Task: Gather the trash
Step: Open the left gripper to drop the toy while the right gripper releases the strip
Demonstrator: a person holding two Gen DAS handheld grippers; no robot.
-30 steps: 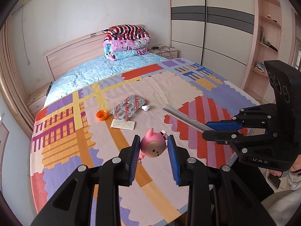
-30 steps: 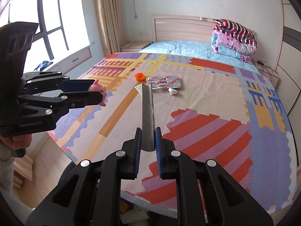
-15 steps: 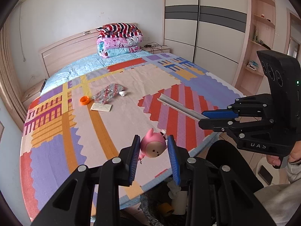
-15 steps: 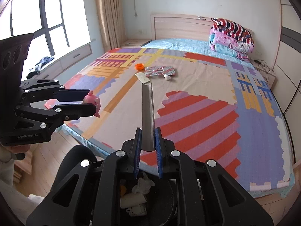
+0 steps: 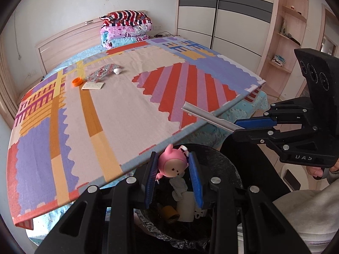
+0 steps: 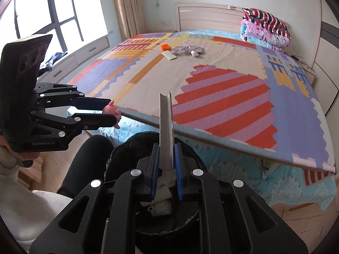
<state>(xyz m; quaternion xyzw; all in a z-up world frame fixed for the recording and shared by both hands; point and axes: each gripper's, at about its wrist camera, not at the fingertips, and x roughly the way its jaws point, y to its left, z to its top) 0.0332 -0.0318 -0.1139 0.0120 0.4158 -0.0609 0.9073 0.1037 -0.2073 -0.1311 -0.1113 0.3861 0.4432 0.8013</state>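
My right gripper (image 6: 167,165) is clamped on a long silver strip (image 6: 166,131) that sticks up and forward, directly over the black bin (image 6: 127,148) with white scraps inside. My left gripper (image 6: 108,112) at frame left pinches a pink toy (image 6: 113,111). On the bed (image 6: 211,89) beyond: orange cap (image 6: 165,46), beige card (image 6: 168,55), foil wrapper (image 6: 186,49), small white piece (image 6: 194,53).

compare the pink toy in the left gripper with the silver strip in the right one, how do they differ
The pink toy is round and stubby; the silver strip is long, thin and grooved. The toy sits wholly between the left gripper pads; the strip is pinched at one end by the right gripper and juts far beyond the fingertips. The toy is matte pink; the strip is shiny grey. Both are clamped above the black trash bin.
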